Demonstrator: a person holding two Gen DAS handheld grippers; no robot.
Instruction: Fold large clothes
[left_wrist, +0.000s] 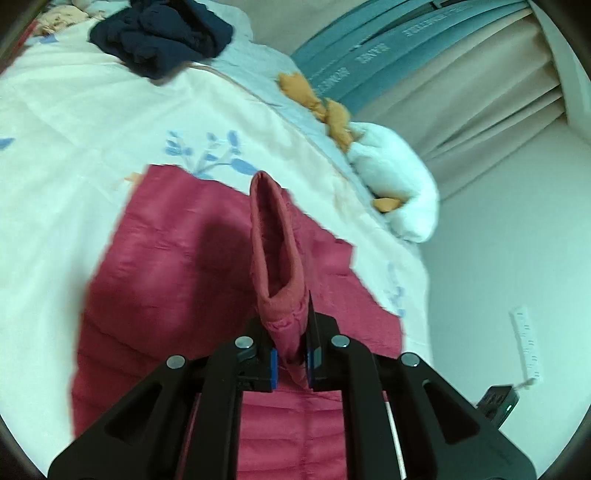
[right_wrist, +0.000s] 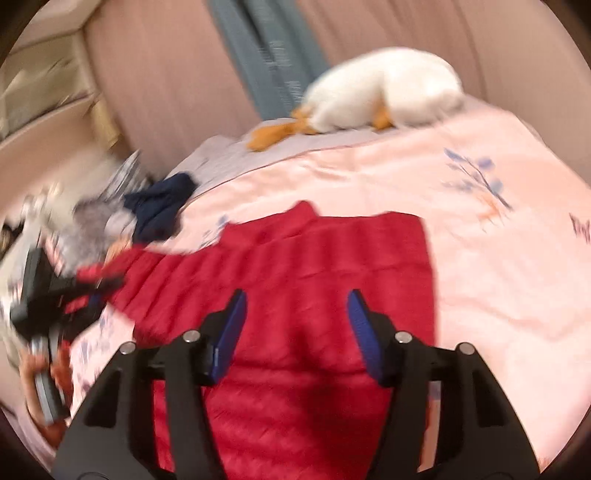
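Observation:
A red quilted jacket (left_wrist: 166, 266) lies spread on a pale floral bedspread (left_wrist: 74, 147). My left gripper (left_wrist: 291, 363) is shut on the cuff end of the jacket's sleeve (left_wrist: 273, 236), holding it lifted above the jacket body. In the right wrist view the jacket (right_wrist: 314, 266) lies flat under my right gripper (right_wrist: 295, 325), which is open and empty, hovering over the jacket's middle. The left gripper (right_wrist: 40, 306) also shows blurred at the far left, with red fabric in it.
A crumpled navy garment (left_wrist: 162, 33) lies further up the bed (right_wrist: 159, 206). A white plush duck with orange feet (left_wrist: 391, 177) lies at the bed's edge (right_wrist: 384, 92). Curtains hang behind. A power strip (left_wrist: 524, 343) lies on the floor.

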